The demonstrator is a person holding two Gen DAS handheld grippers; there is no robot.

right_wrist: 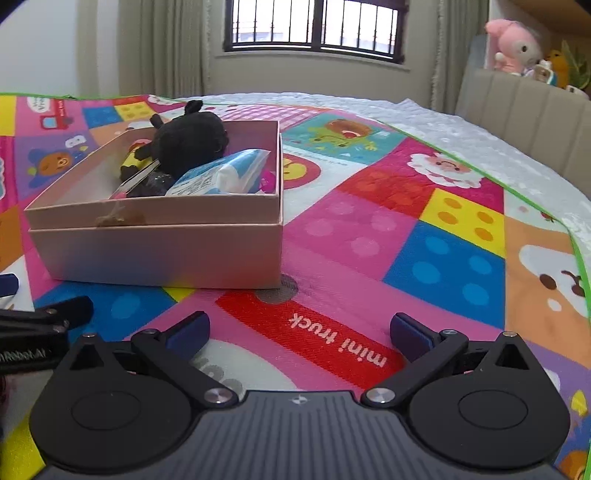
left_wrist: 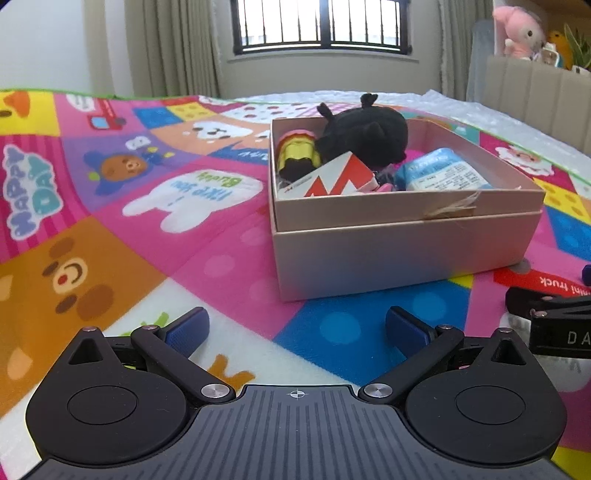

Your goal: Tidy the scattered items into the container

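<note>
on the colourful play mat (left_wrist: 221, 258) spread over the bed sits the pink cardboard box (left_wrist: 402, 254), open at the top. inside it: a black plush toy (left_wrist: 365, 136) leaning on the far wall and rising above the rim, a yellow-and-black item with a pink top (left_wrist: 295, 155) in the far left corner as the left wrist view has it, a white carton with red zigzag print (left_wrist: 332, 181) tilted against the near wall, and a blue-and-white tissue pack (left_wrist: 443, 173) on the right side. a small bright pink item (right_wrist: 267, 181) shows beside the tissue pack; what it is cannot be told.

left claw (left_wrist: 297, 325): fingers spread wide, nothing between them, low over the mat just short of the box's near wall. right claw (right_wrist: 299, 330): fingers likewise apart and empty, over the red "mini truck" patch (right_wrist: 332, 343), the box ahead to its left. each claw's edge shows in the other's view, side by side.

background: barred window (left_wrist: 321, 26), curtains, pink plush (right_wrist: 513, 46) on a shelf behind the headboard.
</note>
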